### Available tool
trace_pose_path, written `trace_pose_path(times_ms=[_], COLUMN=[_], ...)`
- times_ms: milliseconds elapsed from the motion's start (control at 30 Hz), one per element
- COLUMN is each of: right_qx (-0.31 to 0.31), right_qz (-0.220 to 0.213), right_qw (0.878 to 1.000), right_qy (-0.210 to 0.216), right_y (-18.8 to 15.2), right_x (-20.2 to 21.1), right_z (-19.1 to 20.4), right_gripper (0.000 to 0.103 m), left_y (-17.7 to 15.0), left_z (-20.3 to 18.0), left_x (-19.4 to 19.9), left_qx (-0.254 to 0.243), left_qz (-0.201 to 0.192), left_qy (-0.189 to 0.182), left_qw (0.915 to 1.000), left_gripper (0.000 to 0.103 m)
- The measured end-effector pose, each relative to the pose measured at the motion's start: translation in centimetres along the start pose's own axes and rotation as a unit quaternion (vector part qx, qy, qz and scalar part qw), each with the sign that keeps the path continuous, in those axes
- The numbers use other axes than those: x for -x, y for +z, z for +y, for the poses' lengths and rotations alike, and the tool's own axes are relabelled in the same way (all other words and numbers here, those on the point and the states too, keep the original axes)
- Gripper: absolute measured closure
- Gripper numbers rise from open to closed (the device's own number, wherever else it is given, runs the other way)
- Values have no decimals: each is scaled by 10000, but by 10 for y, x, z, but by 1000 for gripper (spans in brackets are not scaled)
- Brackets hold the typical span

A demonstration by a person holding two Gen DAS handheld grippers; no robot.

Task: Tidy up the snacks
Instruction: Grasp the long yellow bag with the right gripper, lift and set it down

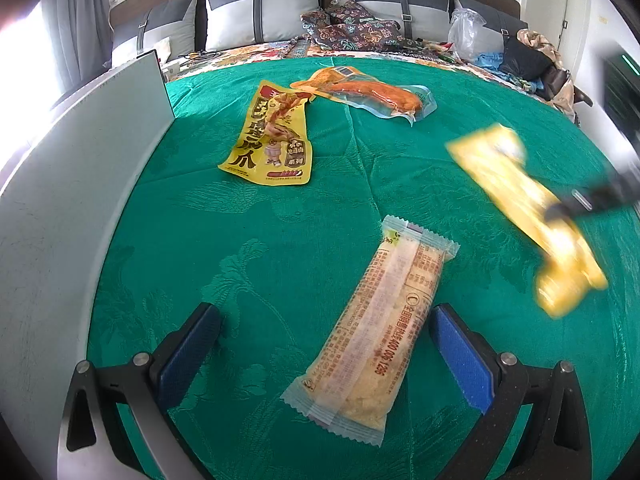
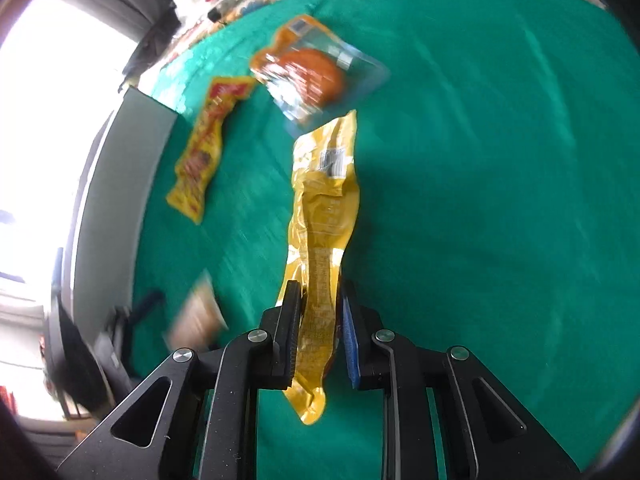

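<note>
The right tool (image 2: 320, 320) is clamped on a long yellow pouch (image 2: 324, 216), its pads pressed against the pouch's lower part, with the crimped bottom end hanging out below them. In the right wrist view the pouch stretches away from the tool over the green cloth (image 2: 480, 160), its far end near the clear pack with an orange piece (image 2: 316, 76). The left wrist view shows the same pouch only as a blurred streak at the right of the pale wrapped bar (image 1: 376, 332), with a dark tool gripping its middle.

The left tool (image 1: 324, 356) stands spread wide, pads apart, and the pale wrapped bar lies on the cloth between them, touching neither. Only this view shows the bar sharply; the right wrist view gives it as a smear. Beyond the bar lies the yellow printed packet (image 1: 272, 136), and the clear pack just past that. A white panel (image 1: 72, 184) stands left of the bar.
</note>
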State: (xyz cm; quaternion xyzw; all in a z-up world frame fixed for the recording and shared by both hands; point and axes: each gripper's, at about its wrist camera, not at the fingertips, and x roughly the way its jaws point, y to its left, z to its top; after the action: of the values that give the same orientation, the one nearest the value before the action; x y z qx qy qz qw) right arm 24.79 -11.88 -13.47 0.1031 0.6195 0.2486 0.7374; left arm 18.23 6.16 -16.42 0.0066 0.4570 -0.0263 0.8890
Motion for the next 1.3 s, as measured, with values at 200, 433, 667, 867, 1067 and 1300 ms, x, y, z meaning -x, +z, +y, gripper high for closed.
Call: trace_pose_path(times_ms=[200, 433, 667, 867, 1067, 1300], right_qx=[78, 479, 548, 543, 548, 551], right_qz=[-428, -1749, -2259, -2250, -2247, -2245], right_qw=[9986, 9719, 9599, 9593, 9592, 9592], right_qy=[-302, -1499, -1568, -1620, -1624, -1630], right_y=[-94, -149, -172, -174, -174, -173], right_x=[44, 53, 53, 53, 53, 52], right_z=[-35, -28, -36, -37, -37, -37], right_gripper=[80, 18, 11, 10, 10, 10], left_y=[0, 0, 0, 0, 0, 0], left_z=[0, 0, 0, 0, 0, 0], left_x=[0, 0, 1, 1, 1, 1], left_qx=[0, 1, 0, 1, 1, 1], left_qz=[-1, -1, 0, 0, 1, 2], left_qy=[0, 1, 2, 4, 5, 5], left_qw=[10000, 10000, 10000, 10000, 10000, 10000], left_gripper=[0, 0, 0, 0, 0, 0])
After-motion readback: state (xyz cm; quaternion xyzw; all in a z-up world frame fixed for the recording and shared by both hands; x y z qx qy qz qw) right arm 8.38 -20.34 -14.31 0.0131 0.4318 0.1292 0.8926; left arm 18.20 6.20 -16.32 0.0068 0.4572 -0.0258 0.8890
